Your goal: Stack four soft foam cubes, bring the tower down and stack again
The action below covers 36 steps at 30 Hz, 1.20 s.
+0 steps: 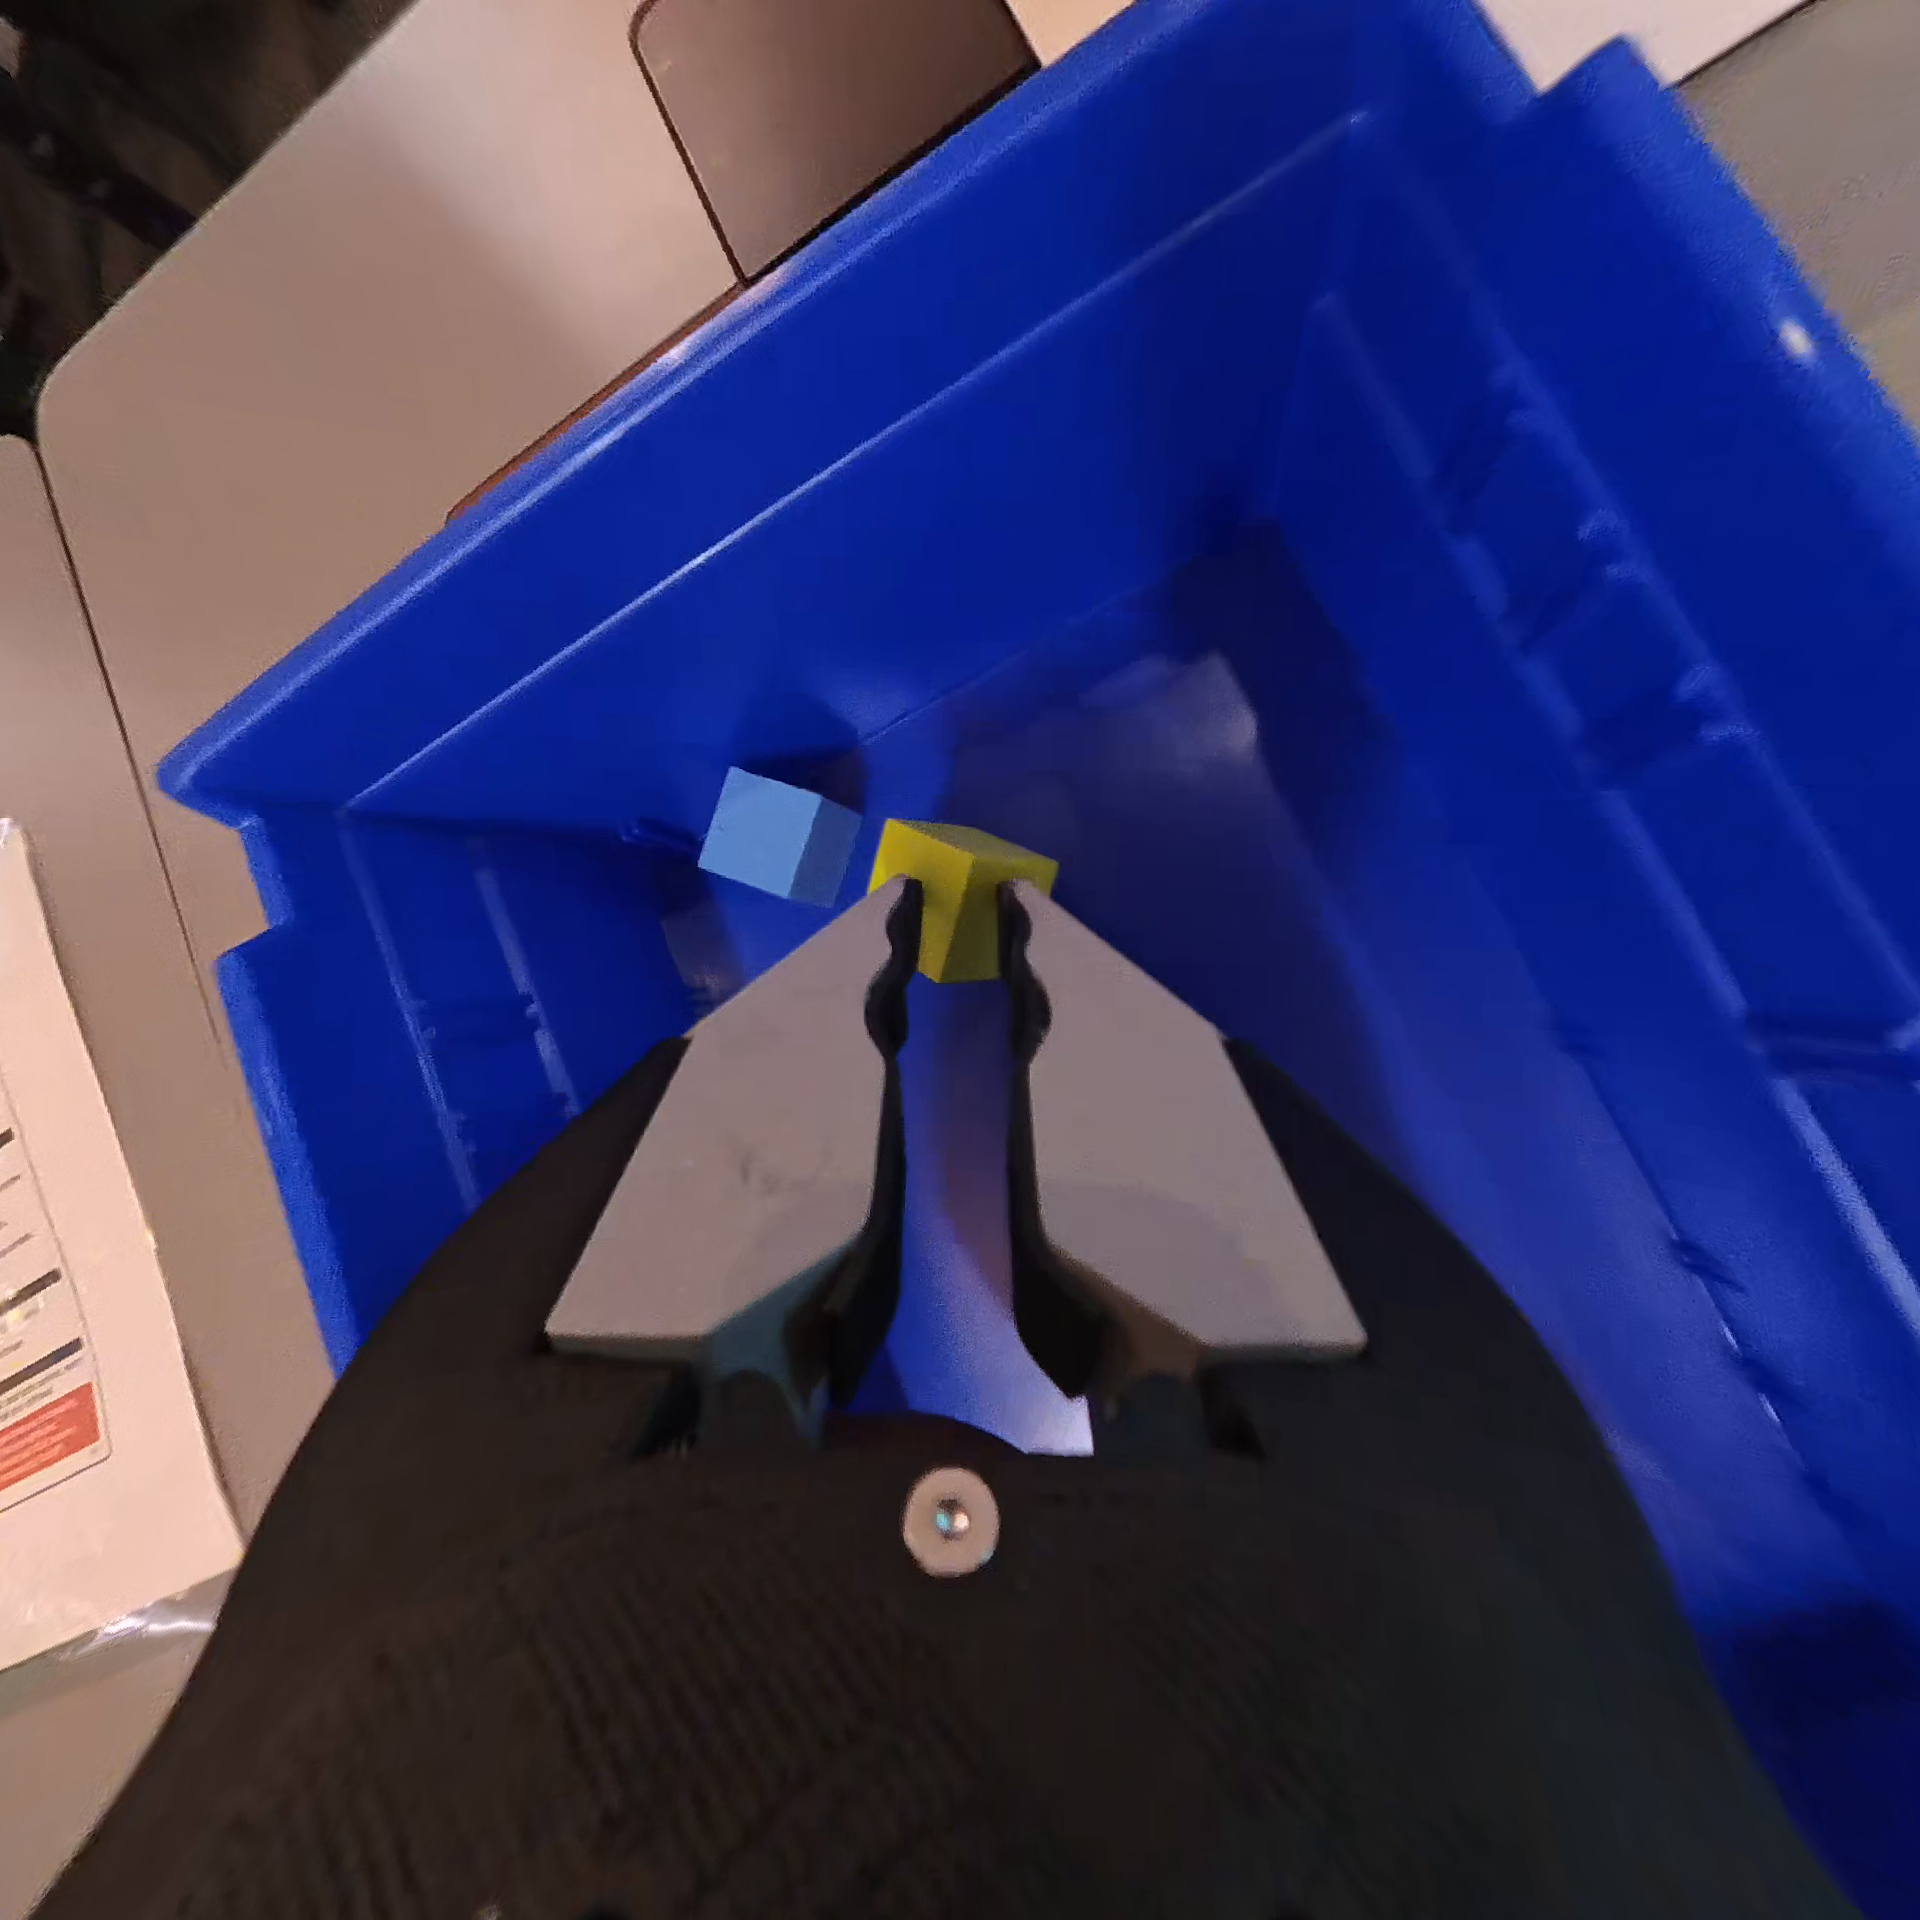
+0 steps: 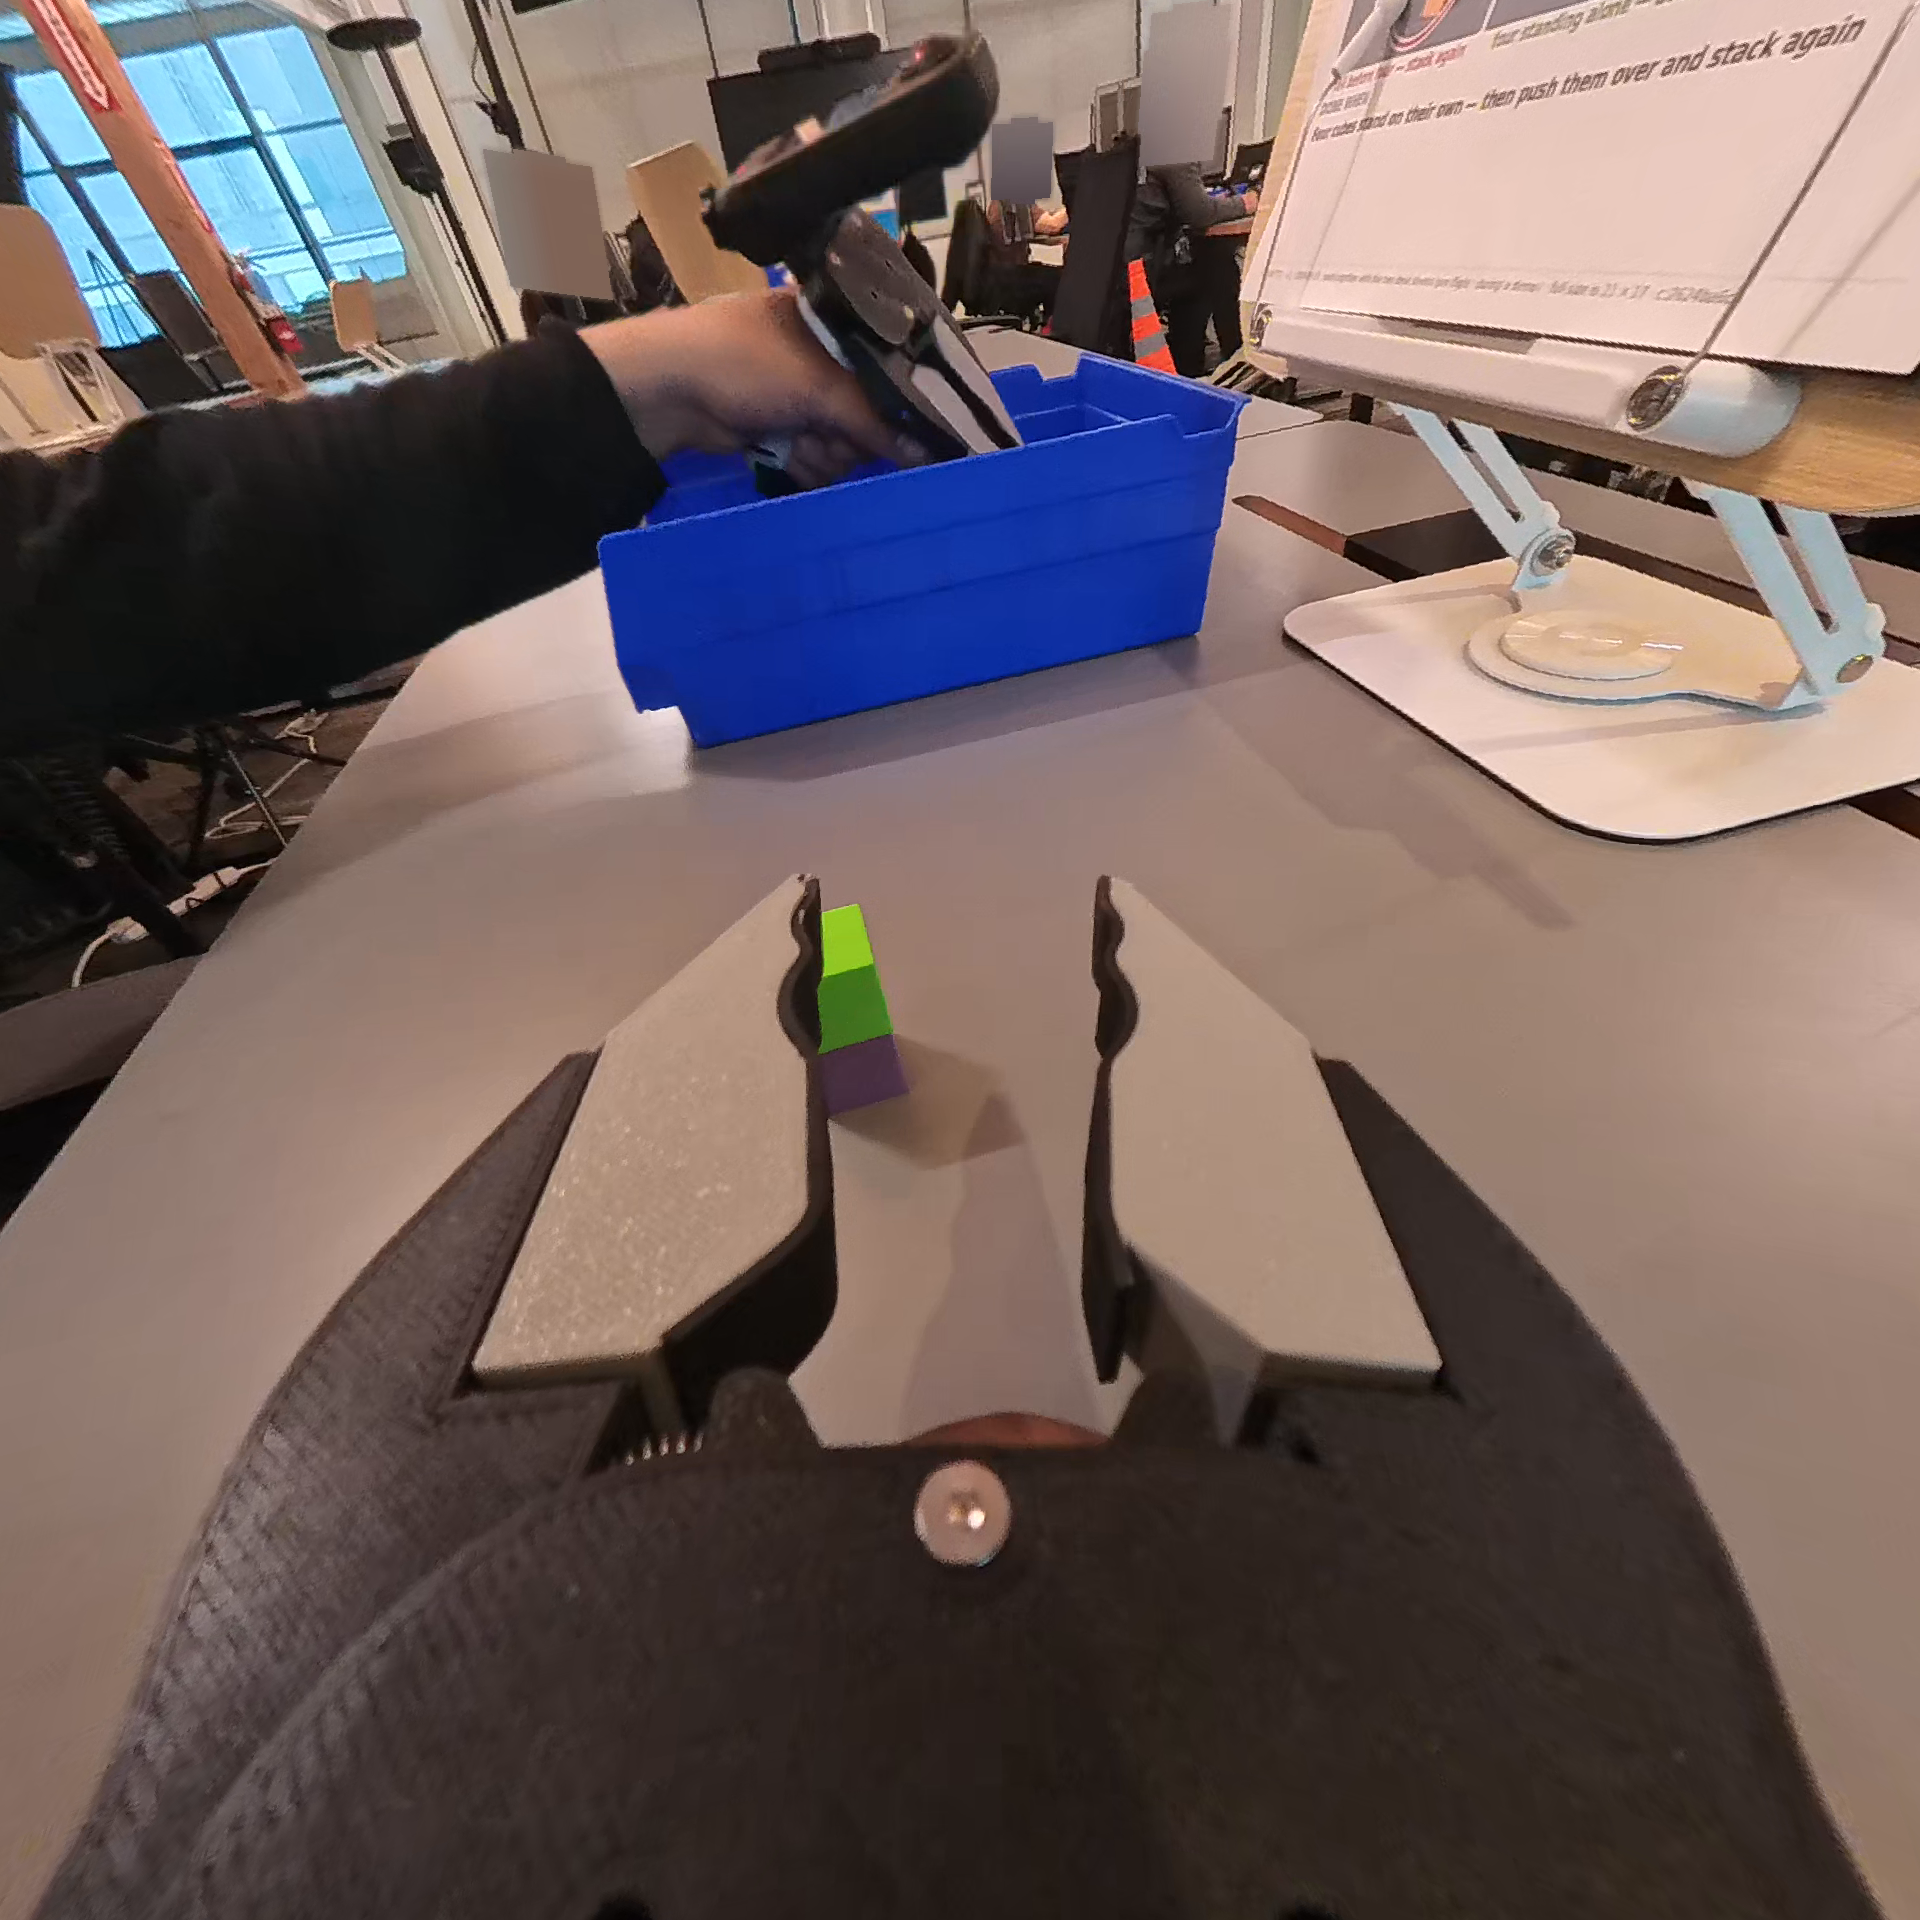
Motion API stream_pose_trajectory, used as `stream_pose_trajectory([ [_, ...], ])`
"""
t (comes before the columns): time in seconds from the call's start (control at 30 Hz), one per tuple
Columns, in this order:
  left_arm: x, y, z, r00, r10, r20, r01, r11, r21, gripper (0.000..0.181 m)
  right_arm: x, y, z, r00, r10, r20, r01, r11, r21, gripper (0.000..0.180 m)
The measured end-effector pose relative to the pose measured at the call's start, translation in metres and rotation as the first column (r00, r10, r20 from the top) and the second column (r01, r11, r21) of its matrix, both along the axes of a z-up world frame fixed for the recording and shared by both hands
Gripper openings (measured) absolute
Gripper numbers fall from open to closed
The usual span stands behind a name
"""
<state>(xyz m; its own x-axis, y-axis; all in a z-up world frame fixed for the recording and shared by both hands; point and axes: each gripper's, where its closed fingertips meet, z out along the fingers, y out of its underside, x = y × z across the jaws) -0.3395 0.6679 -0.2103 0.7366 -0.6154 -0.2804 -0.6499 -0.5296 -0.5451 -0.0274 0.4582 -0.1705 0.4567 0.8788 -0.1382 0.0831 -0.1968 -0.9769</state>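
The grey table (image 2: 1299, 935) runs out under and ahead of both pairs of tongs. On it, well ahead of the right tongs (image 2: 956, 904) and slightly to their left, stands the blue bin (image 2: 914, 603), open at the top. To the right of the right tongs, farther off, a white stand (image 2: 1600, 665) carries a tilted board with a printed sheet.

A person's arm in a black sleeve (image 2: 291, 540) reaches in from the left of the right wrist view, the hand (image 2: 727, 384) gripping the left tongs (image 2: 982, 421), whose fingers point down into the bin. In the left wrist view the bin's inner walls (image 1: 1455, 623) surround the left tongs (image 1: 956, 894) ahead and to the right, and a white printed sheet (image 1: 42, 1299) lies on the table far to their left.

The right tongs are released, their jaws standing wide apart with nothing between the tips. Just inside their left finger, two cubes are stacked on the table: the green cube (image 2: 852, 977) sits on the purple cube (image 2: 862, 1075).

The left tongs are clenched on the yellow cube (image 1: 961, 904), which sits pinched between the fingertips inside the bin. Just to the left of those tips and slightly beyond them, the light blue cube (image 1: 779, 847) lies tilted near the bin's inner corner, close to the yellow cube; whether the two touch I cannot tell.
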Motion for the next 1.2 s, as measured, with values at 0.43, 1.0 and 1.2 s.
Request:
stream_pose_trajectory([
  [0.43, 0.035, -0.057, 0.079, 0.962, -0.216, 0.164, 0.179, 0.960, 0.214, 0.011, -0.001, -0.006, 0.004, 1.000, 0.003, -0.016, -0.003, 1.000, -0.001, 0.050],
  [1.0, 0.231, -0.255, 0.145, 0.361, -0.618, 0.698, 0.583, 0.734, 0.349, 0.011, -0.018, -0.054, 0.080, 0.973, 0.134, -0.187, -0.111, 0.986, 0.127, 0.054],
  [1.2, 0.253, -0.270, 0.132, 0.254, -0.656, 0.711, 0.619, 0.675, 0.401, 0.011, -0.023, -0.067, 0.066, 0.948, 0.257, -0.187, -0.256, 0.966, 0.030, 0.052],
])
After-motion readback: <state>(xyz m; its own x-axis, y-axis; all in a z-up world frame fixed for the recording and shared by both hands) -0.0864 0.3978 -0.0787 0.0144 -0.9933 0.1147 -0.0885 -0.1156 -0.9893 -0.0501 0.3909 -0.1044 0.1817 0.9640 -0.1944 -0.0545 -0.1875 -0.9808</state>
